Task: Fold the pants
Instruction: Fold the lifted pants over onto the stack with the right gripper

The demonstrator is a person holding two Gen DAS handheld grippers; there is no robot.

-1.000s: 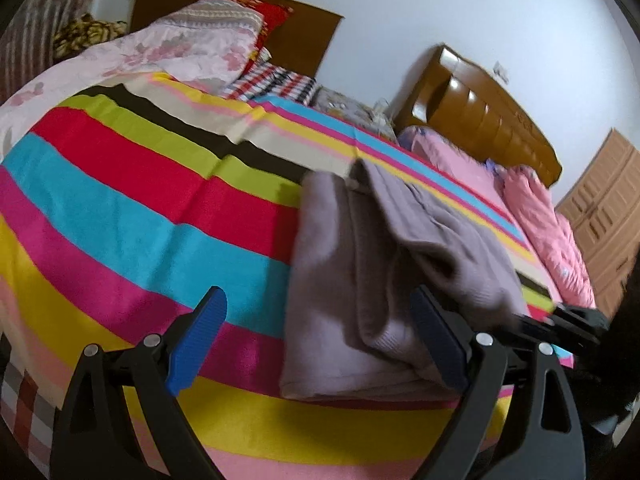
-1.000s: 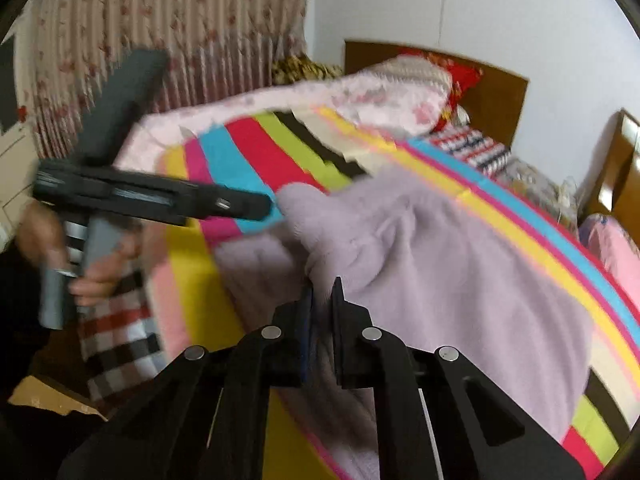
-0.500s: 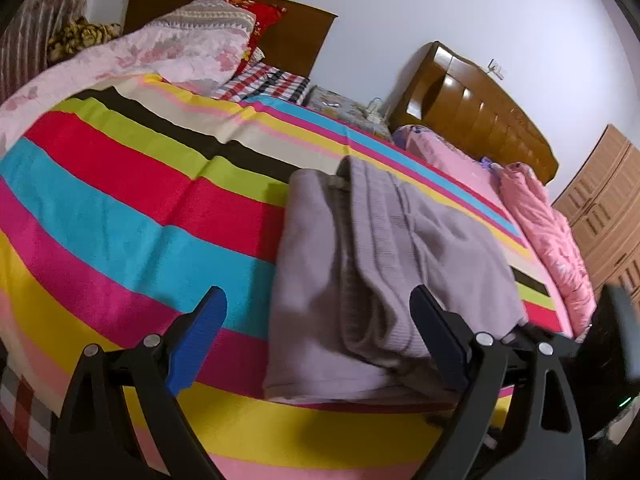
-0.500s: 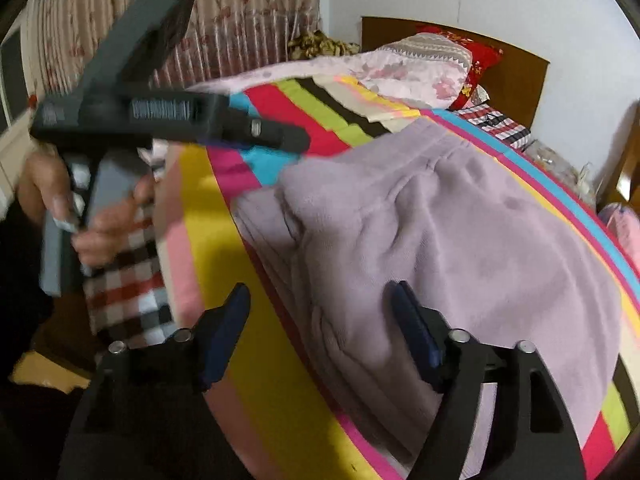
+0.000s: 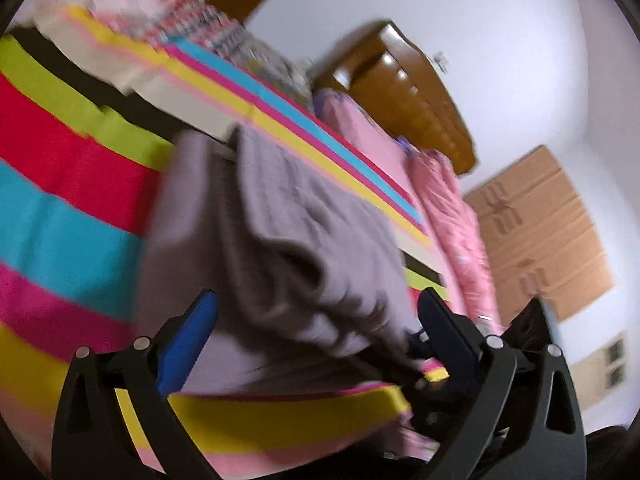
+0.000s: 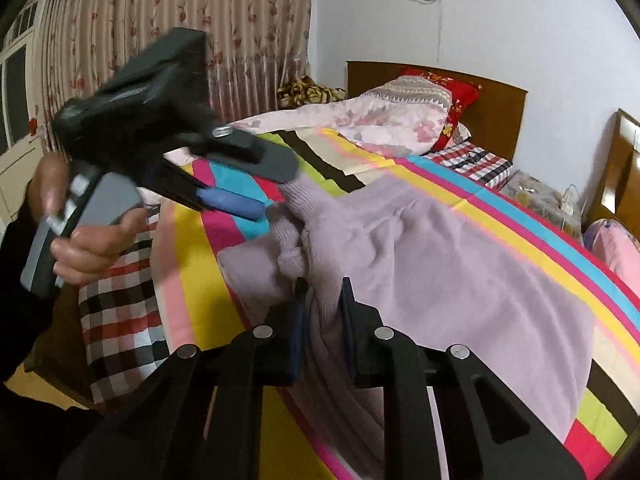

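Now: lilac pants [image 6: 460, 264] heaped on striped bedspread [image 6: 532, 216], near bed edge; right gripper [image 6: 322, 316] closing, near fold of pants pinched between pads; left gripper [image 5: 316, 328] opening, jaws wide, pants between them, pads not pressing; hand [image 6: 86, 248] on its grip.

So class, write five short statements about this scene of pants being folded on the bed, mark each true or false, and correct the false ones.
1. The pants are lilac. True.
2. The right gripper has pants cloth between its fingers. True; it is closing on a fold.
3. The left gripper is shut. False; it is wide open, gripping nothing.
4. The bedspread is plain white. False; it is brightly striped.
5. A curtain hangs behind the bed. True.
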